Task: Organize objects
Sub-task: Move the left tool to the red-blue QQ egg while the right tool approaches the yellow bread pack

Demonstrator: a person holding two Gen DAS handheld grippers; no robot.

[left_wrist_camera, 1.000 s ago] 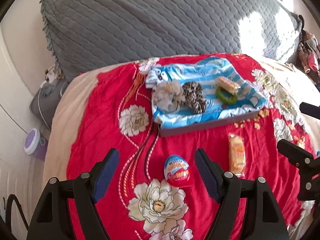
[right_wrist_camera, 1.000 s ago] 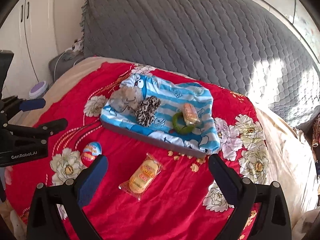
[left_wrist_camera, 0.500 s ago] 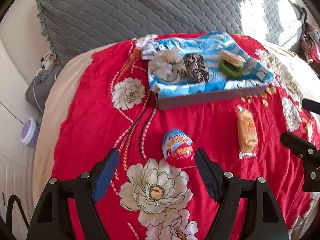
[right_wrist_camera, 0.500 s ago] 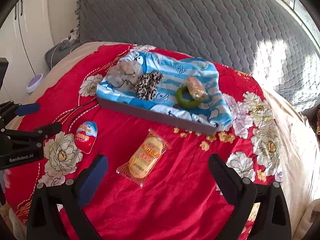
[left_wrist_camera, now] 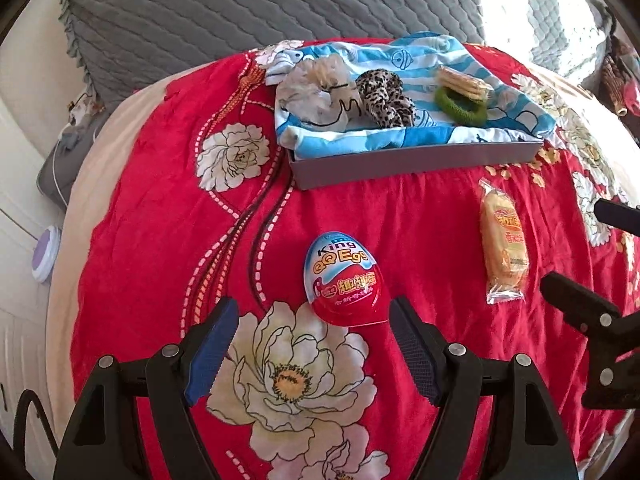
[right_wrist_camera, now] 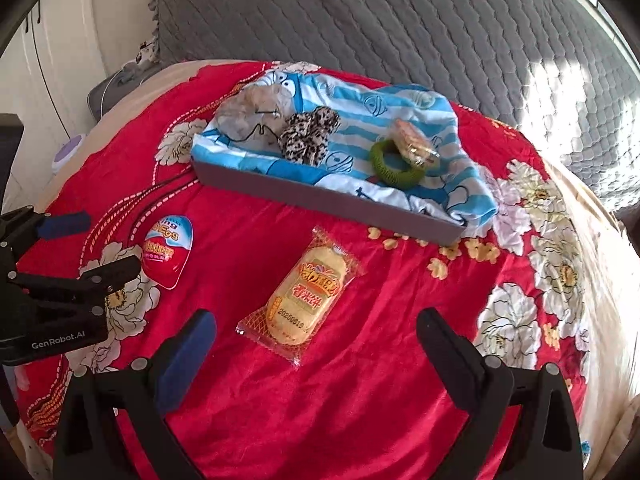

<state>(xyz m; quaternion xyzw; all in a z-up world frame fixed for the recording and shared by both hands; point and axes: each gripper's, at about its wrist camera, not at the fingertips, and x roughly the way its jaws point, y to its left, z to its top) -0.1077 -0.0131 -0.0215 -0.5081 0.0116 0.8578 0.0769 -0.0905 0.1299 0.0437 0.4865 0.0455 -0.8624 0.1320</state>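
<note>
Bed surface: red quilted bedspread with large white flower print (left_wrist_camera: 160, 216), grey quilted pillow (left_wrist_camera: 248, 4) at the far end. Left gripper (left_wrist_camera: 312, 344), black frame with blue pads, jaws spread wide, nothing between the pads; it hangs over the bedspread just short of the red, white and blue plastic egg-shaped toy pack (left_wrist_camera: 345, 280), which lies flat on the cloth, not touched. Right gripper (right_wrist_camera: 316, 344), jaws likewise wide apart and empty, sits above the near end of the yellow rice cracker in clear wrapper (right_wrist_camera: 306, 294), which lies diagonal on the bedspread, no contact seen. Egg pack and cracker lie well apart from each other, both on the near side of the shallow grey rectangular tray (left_wrist_camera: 412, 160). Tray is lined with a blue and white striped cartoon-print cloth (left_wrist_camera: 400, 136). On the cloth, left to right in the left wrist view: beige fabric scrunchie (left_wrist_camera: 316, 88), leopard-print scrunchie (left_wrist_camera: 384, 96) touching it, then a green knitted ring (left_wrist_camera: 460, 106) with a second wrapped cracker (left_wrist_camera: 462, 80) resting partly on it.
</note>
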